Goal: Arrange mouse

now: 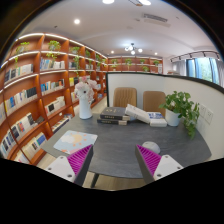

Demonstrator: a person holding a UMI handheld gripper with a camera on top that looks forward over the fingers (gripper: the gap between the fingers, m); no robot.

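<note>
Grey tabletop [112,140] fills the ground ahead of the gripper [115,160], whose two fingers stand well apart with nothing between them; the magenta pads [80,158] on their inner faces are bare and grip nothing. No mouse can be made out with certainty: the task's object is either hidden, too small to tell, or lies outside what this view takes in. Items noted on the table: a stack of books [113,116] at the far side, a flat light object [157,122] just beside the stack which may or may not be the mouse, a potted plant [182,106] at the far right, a white vase of flowers [86,98] at the far left, and a pale sheet or booklet [74,140] near the left finger. Wooden bookshelves [40,85] line the wall to the left, and two chairs [138,99] stand beyond the table. Judgement: the step in hand is locating and approaching, with no grasp begun. To do it well, the holder should first confirm which object is the mouse, then bring the gripper low and level over the table with the jaws kept wide, line the fingers up across the mouse's narrow sides, and steer clear of the books and plant. Closing should wait until the mouse sits squarely between both pads.
</note>
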